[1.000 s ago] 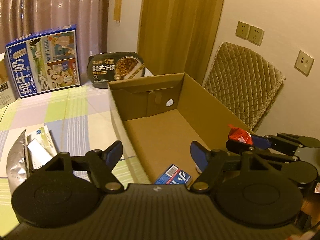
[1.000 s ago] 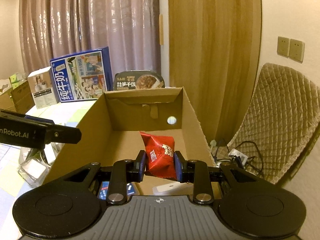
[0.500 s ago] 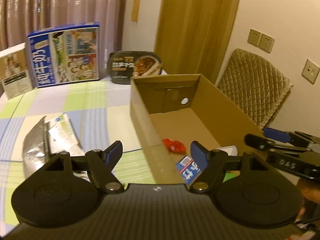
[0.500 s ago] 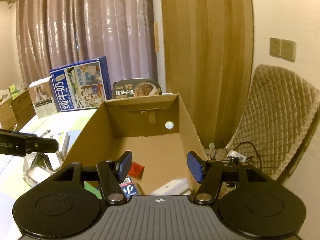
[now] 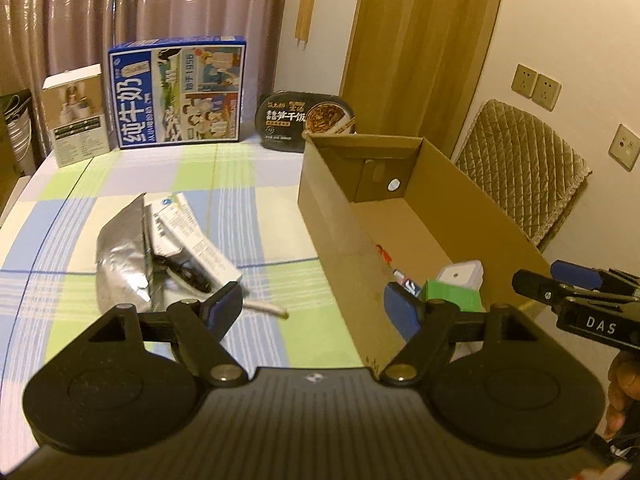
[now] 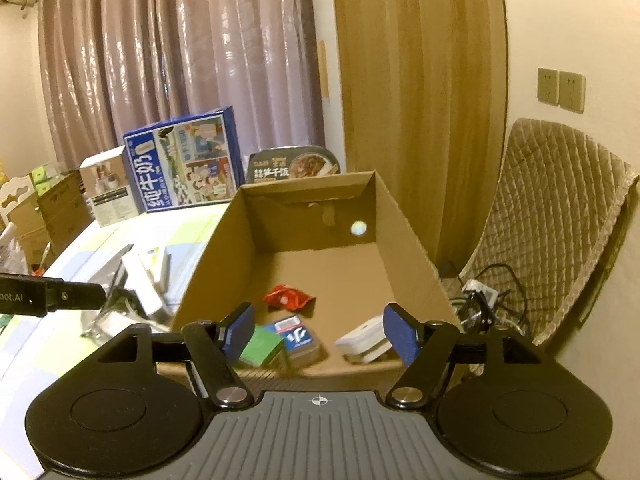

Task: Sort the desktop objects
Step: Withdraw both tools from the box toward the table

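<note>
One cardboard box [image 6: 404, 248] holds four items; three packages stand at the table's [image 5: 256, 176] back; two grippers.

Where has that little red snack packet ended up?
In the right wrist view, the red packet lies on the cardboard box floor, just beyond the blue card pack.

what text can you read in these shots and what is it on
"纯牛奶": blue milk box, in big white characters.
"1956": same milk box, near the top.
"干饭": black meal tray; its other characters are too blurred.
"DAS": right gripper, seen from the left wrist.
"oot.AI": left gripper, cut off by the right wrist view's edge.
Too small or blurred: white box, leaflet, blue card pack in the carton.
</note>
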Demonstrator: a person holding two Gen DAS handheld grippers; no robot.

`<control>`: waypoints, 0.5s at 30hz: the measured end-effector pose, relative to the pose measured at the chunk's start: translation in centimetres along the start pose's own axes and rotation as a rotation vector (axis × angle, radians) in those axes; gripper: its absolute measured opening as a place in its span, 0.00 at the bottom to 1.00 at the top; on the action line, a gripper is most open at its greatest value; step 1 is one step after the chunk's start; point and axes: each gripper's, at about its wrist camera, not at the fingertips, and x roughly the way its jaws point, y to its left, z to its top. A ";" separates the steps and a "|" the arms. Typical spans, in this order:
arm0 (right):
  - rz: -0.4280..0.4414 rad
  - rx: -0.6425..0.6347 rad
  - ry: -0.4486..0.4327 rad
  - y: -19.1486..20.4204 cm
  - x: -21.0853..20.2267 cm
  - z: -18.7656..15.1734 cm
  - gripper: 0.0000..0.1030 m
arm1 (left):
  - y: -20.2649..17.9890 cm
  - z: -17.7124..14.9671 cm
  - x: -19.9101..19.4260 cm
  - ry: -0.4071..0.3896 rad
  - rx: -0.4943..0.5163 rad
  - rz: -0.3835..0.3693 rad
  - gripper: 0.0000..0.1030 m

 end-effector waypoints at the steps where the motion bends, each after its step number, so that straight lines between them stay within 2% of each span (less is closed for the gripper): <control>1: 0.002 0.000 0.004 0.3 -0.3 -0.2 0.70 | 0.1 -0.4 -0.4 0.001 -0.001 0.004 0.73; 6: 0.009 -0.006 0.021 1.6 -1.6 -0.9 0.75 | 0.8 -1.9 -2.4 0.002 -0.007 0.022 0.78; 15: 0.012 -0.021 0.037 3.7 -3.4 -1.5 0.91 | 2.6 -4.6 -5.5 0.010 -0.015 0.064 0.88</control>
